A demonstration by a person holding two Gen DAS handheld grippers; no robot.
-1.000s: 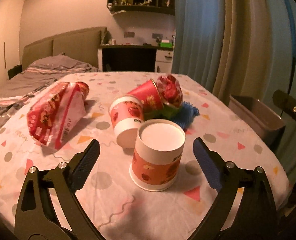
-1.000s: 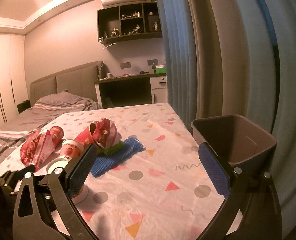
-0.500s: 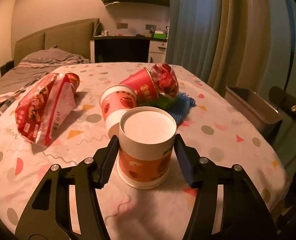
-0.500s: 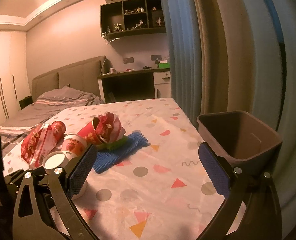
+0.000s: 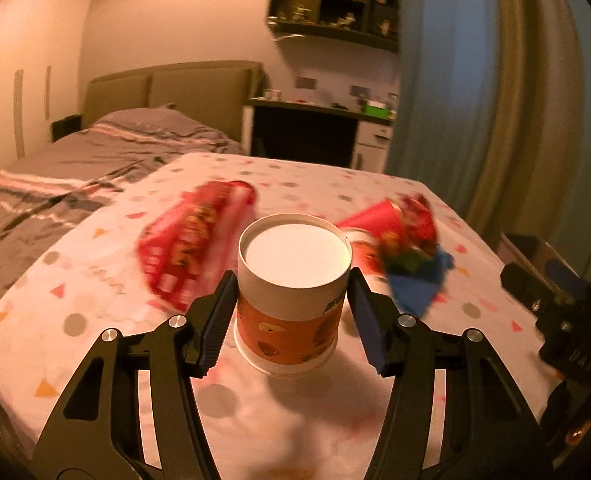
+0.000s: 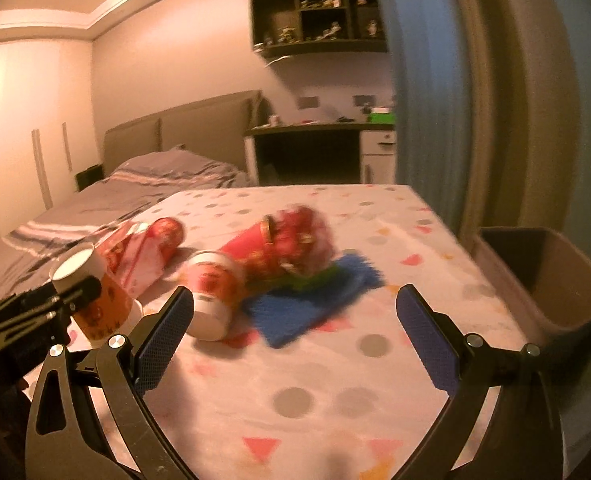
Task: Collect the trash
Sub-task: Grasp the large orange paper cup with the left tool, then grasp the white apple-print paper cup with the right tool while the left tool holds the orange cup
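Left claw [image 5: 291, 312] clenched on the orange paper cup [image 5: 291, 292]: both blue pads pressed against its sides, cup upside down with its white base facing up. Cup appears clear of the bench [image 5: 95, 300]; its rim hangs above the patterned cloth.

Right claw [image 6: 295, 340] released, jaws wide, nothing between them, hovering over bare cloth.

Rest of the trash is on the bench, all motion-blurred:
- red snack bag [image 5: 191, 248] lying flat, left of the held cup in the left wrist view
- small red-and-white cup [image 6: 213, 288] on its side, just beside the right claw's left pad in the right wrist view
- red cup [image 6: 251, 256] tipped over with a crumpled red wrapper [image 6: 303, 240] at its mouth
- something green [image 6: 315, 278] under that wrapper; can't tell what
- blue mat [image 6: 307, 304] underneath that pile

Dark bin [image 6: 543, 280] sits off the bench's right edge, near the curtain; nothing visible inside.
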